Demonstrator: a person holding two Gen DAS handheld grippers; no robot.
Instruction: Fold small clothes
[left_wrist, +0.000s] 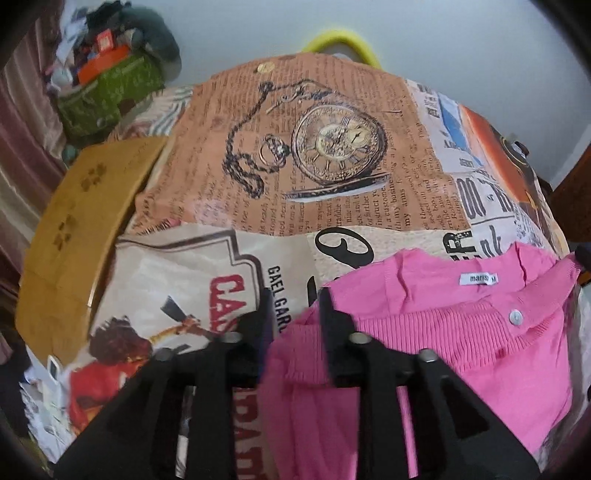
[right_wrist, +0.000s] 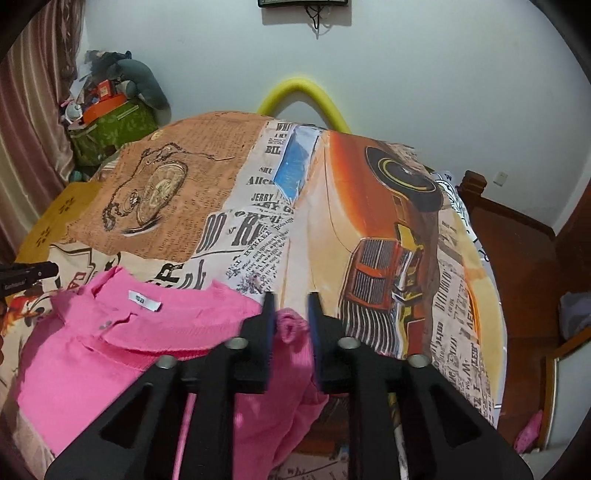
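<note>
Partly, both tongs hide the pink top's (left_wrist: 461, 343) lower half.

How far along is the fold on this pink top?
Done: the pink knit top lies on the printed cloth, collar and label up, lower part seemingly doubled toward the collar. In hand: nothing gripped; the left tool and right tool stand open over its side edges. Left: folding the sides in.
</note>
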